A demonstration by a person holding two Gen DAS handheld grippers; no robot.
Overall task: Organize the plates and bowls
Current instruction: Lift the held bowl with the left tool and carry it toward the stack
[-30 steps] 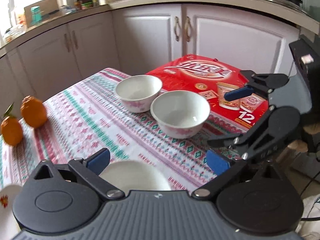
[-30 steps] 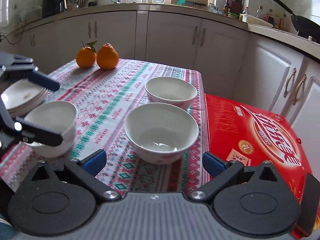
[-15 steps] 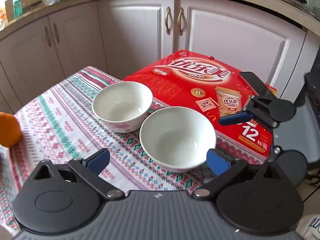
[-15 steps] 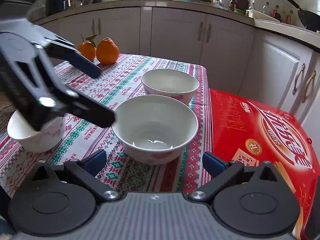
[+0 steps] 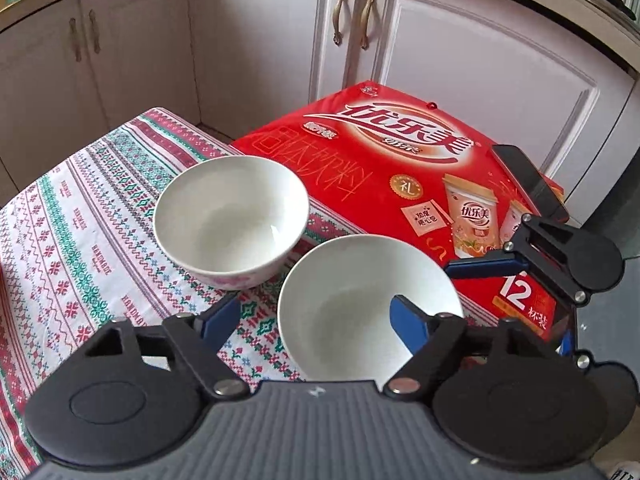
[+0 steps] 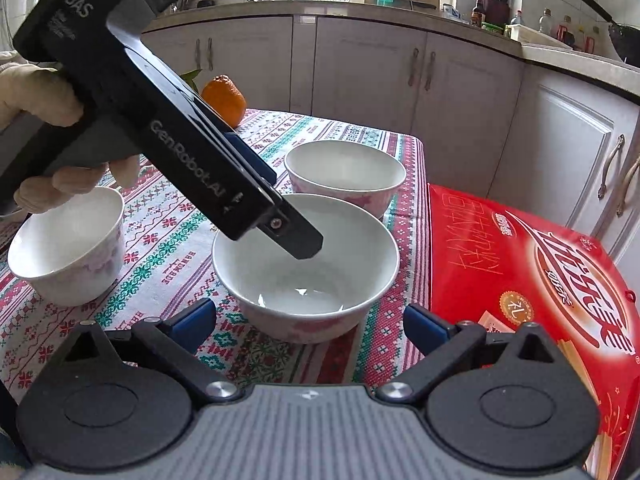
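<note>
Three white bowls with pink flowers stand on the patterned tablecloth. The near bowl [image 5: 360, 308] [image 6: 306, 268] is in the middle, the far bowl [image 5: 230, 220] [image 6: 345, 174] is behind it, and a third bowl [image 6: 66, 248] is at the left. My left gripper [image 5: 316, 316] is open; its right finger is over the near bowl's inside and its left finger is outside the rim. In the right wrist view one left finger [image 6: 296, 238] dips into that bowl. My right gripper [image 6: 310, 326] is open and empty, just in front of the near bowl.
A red drinks carton [image 5: 400, 176] [image 6: 540, 276] lies against the table's right side, with a dark phone [image 5: 528, 182] on it. An orange [image 6: 224, 100] sits at the table's far end. White kitchen cabinets [image 5: 280, 40] stand behind the table.
My left gripper has swung from the third bowl over to the near bowl and lowered, one finger now inside it. My right gripper has moved a little closer to that bowl.
</note>
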